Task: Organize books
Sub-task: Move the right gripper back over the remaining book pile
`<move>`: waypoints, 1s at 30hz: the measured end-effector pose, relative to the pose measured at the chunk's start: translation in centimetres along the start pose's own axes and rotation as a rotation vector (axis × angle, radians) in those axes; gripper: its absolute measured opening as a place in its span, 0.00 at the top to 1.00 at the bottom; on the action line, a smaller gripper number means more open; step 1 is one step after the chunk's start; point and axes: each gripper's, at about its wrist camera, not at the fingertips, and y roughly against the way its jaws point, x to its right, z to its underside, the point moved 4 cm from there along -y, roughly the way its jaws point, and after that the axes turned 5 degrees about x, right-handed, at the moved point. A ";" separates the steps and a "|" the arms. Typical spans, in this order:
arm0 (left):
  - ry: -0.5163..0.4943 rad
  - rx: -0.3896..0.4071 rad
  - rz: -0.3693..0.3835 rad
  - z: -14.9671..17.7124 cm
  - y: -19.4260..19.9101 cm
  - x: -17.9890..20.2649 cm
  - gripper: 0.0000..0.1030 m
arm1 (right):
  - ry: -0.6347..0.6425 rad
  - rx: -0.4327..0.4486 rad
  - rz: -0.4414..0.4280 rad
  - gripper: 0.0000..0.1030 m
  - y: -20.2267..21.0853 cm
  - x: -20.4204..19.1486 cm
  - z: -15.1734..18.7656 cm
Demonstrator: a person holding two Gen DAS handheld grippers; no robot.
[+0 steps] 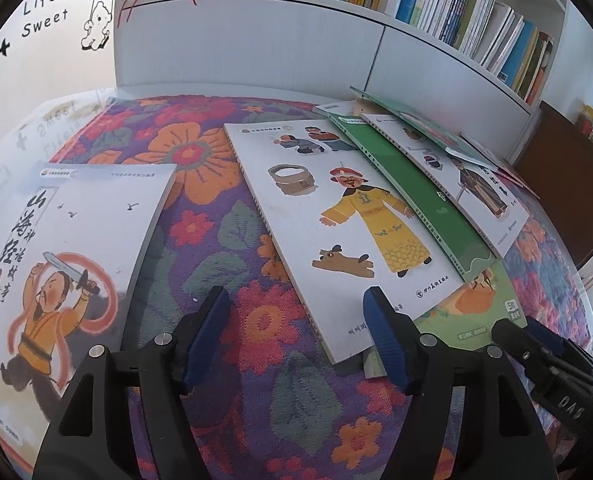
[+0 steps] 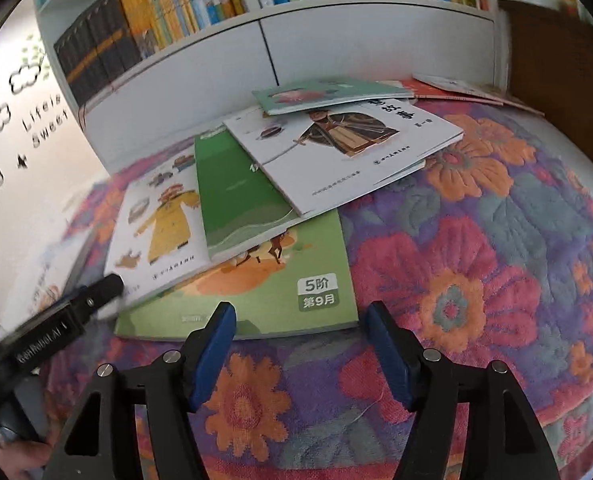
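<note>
Several picture books lie fanned on a floral cloth (image 1: 216, 240). A swordsman book (image 1: 76, 240) lies apart at the left. A white book with a yellow-robed figure (image 1: 336, 220) overlaps a green book (image 1: 416, 200) and a white book with a dark-robed figure (image 2: 344, 148). They rest on a light green book (image 2: 276, 292). My left gripper (image 1: 294, 300) is open, with the yellow-robed book's near corner between its fingers, untouched by the pads. My right gripper (image 2: 300, 312) is open just above the light green book's near edge.
A white bookshelf (image 1: 256, 40) full of upright books stands behind the cloth. A thin teal book (image 2: 328, 94) and red booklets (image 2: 456, 88) lie at the back of the pile. Brown furniture (image 1: 568, 184) stands at the right. Bare floral cloth (image 2: 476, 260) spreads right of the pile.
</note>
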 end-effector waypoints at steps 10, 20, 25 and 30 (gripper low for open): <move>-0.003 0.003 -0.006 0.1 0.1 0.0 0.33 | 0.033 0.000 0.032 0.35 0.1 -0.7 0.2; -0.012 -0.002 -0.003 0.2 0.0 0.2 0.27 | 0.026 -0.009 0.020 0.35 0.0 -0.5 0.2; -0.011 -0.003 -0.001 0.2 0.0 0.2 0.27 | 0.029 -0.009 0.021 0.35 0.0 -0.6 0.2; -0.015 -0.005 0.000 0.2 -0.1 0.3 0.25 | 0.030 -0.009 0.023 0.35 0.0 -0.6 0.2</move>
